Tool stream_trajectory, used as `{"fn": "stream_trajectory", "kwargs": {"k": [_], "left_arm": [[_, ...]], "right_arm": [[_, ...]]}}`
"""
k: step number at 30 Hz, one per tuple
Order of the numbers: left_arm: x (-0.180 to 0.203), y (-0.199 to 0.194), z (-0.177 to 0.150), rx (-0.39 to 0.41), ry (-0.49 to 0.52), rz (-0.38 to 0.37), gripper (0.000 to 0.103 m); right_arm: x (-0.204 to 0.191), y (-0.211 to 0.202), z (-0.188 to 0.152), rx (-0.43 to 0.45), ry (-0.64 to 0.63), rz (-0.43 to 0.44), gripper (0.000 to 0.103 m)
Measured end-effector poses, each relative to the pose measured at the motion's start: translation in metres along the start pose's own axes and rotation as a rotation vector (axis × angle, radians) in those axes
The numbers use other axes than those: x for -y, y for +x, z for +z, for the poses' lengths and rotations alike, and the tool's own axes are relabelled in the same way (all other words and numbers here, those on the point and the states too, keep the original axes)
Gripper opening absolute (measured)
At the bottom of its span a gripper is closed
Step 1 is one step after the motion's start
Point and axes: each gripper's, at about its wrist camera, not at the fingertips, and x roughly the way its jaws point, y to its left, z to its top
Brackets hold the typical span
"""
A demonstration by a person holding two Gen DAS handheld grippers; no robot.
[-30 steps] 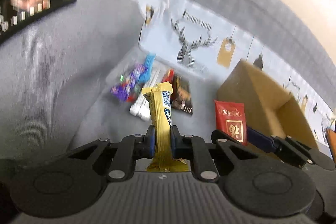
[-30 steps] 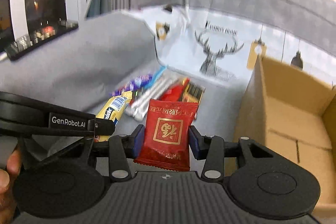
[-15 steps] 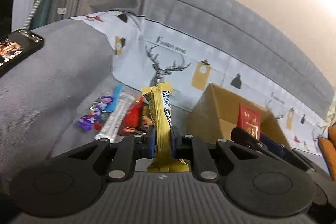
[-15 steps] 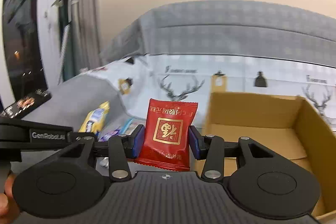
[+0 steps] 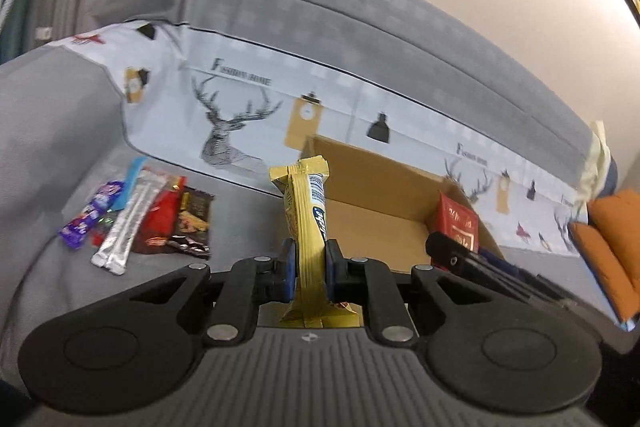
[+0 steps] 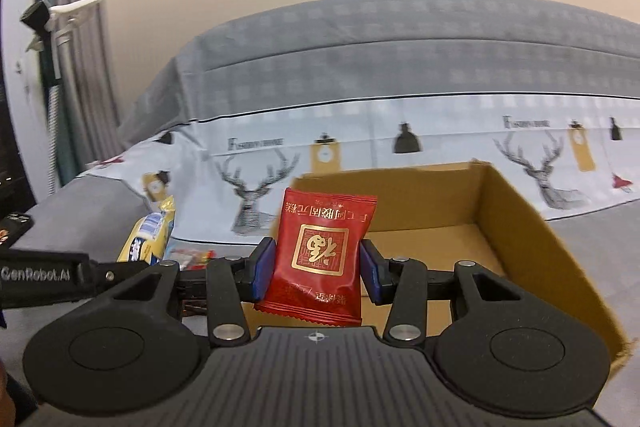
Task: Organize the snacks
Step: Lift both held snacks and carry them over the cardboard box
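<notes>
both tongs are loaded but nothing is boxed yet: the left tongs pinch a yellow bar, the right tongs clamp a red packet, the empty cardboard box just ahead, and more snacks lie left of the left tongs.

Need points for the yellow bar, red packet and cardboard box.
yellow bar [image 5: 306,211], left wrist view, middle of wrapper.
red packet [image 6: 320,251], right wrist view, gold emblem.
cardboard box [image 6: 532,239], right wrist view, right inner wall.
</notes>
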Motion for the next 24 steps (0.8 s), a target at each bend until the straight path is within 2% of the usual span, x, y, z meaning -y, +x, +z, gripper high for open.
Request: {"fn": "stream_trajectory", "kwargs": {"k": [11,24], "left_arm": [[0.033,0.023,-0.017,0.029,0.146,-0.068,0.016],[0.051,0.037,-0.028,0.024,0.234,-0.125,0.016]], "right_arm": [[0.042,-0.002,-0.004,0.007,0.042,-0.156,0.048],[0.055,0.001,-0.006,-0.001,0.064,-0.220,0.048]]}}
